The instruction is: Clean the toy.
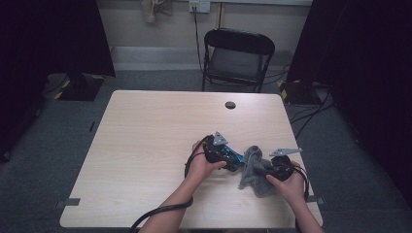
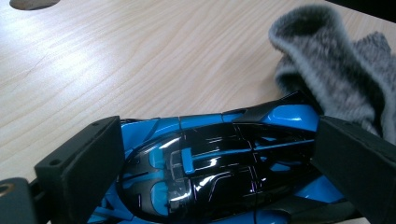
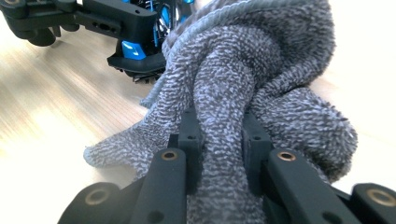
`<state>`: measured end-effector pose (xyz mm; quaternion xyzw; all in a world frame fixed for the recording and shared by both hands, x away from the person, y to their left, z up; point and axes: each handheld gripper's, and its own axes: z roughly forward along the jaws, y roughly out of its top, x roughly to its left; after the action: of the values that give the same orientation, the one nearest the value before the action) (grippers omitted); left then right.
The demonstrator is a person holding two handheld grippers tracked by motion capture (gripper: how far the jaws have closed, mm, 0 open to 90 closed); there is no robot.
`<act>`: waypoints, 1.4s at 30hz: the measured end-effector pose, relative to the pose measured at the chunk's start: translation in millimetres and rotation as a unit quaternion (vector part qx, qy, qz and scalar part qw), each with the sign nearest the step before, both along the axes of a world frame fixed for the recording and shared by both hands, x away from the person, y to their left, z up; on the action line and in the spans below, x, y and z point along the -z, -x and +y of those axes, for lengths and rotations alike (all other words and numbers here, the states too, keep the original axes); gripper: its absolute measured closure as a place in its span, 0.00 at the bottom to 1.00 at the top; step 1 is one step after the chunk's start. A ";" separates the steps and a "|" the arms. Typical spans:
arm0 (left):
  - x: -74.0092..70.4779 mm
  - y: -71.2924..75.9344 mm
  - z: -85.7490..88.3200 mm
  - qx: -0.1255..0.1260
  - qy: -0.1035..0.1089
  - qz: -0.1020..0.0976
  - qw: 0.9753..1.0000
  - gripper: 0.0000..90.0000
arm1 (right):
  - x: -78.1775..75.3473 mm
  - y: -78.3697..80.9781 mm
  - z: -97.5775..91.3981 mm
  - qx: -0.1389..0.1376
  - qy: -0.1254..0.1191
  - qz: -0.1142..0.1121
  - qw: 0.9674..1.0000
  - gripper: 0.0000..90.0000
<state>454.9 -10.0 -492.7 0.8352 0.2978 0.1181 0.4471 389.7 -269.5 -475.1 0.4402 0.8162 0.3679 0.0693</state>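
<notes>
Grey fuzzy cloth [image 3: 261, 79], bunched; toy car [image 2: 210, 163] glossy blue/black, prob. plastic.

A curtained recording lab: black drapes [image 1: 53, 34], taped cables [image 1: 311, 104], folding chair [image 1: 236, 58].

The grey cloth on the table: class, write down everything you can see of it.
The grey cloth is a small towel of looped terry-like fabric, crumpled into thick folds rather than spread flat. It lies near the front right of the wooden table. The right gripper is shut on a bunched fold of it. Its far edge reaches the blue and black toy car, held in the left gripper.
</notes>
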 end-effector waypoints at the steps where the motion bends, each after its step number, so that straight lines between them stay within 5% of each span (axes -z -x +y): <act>1: 0.0 0.1 0.1 0.000 0.000 0.000 1.000 0.03 | -3.5 0.3 -3.6 0.000 -0.003 -0.004 1.000 0.84; 4: 0.1 0.3 0.1 -0.001 0.000 0.000 1.000 0.03 | -10.8 2.1 -8.4 -0.004 -0.009 -0.016 1.000 0.84; 9: 0.8 -0.4 1.4 -0.001 0.002 -0.004 1.000 0.03 | -19.7 9.2 -3.6 -0.071 -0.040 -0.025 0.996 0.83; 18: 0.5 1.8 -1.1 -0.002 0.002 -0.002 1.000 0.03 | 8.8 22.5 43.5 -0.198 -0.026 0.041 0.979 0.83; 21: 0.0 1.6 -1.4 -0.002 0.000 -0.001 1.000 0.03 | 6.8 16.9 50.1 -0.198 -0.016 0.045 0.979 0.83; 29: 0.1 1.7 -1.3 -0.002 0.000 -0.001 1.000 0.03 | 6.7 -5.1 34.4 -0.149 -0.016 0.056 0.987 0.83; 42: -0.5 1.7 -1.7 -0.002 -0.002 0.002 1.000 0.03 | 4.5 -20.7 15.4 -0.117 -0.007 0.065 0.991 0.83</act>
<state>453.2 -11.7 -492.2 0.8355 0.3003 0.1179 0.4449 410.4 -254.1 -479.7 0.3648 0.8623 0.3500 -0.0308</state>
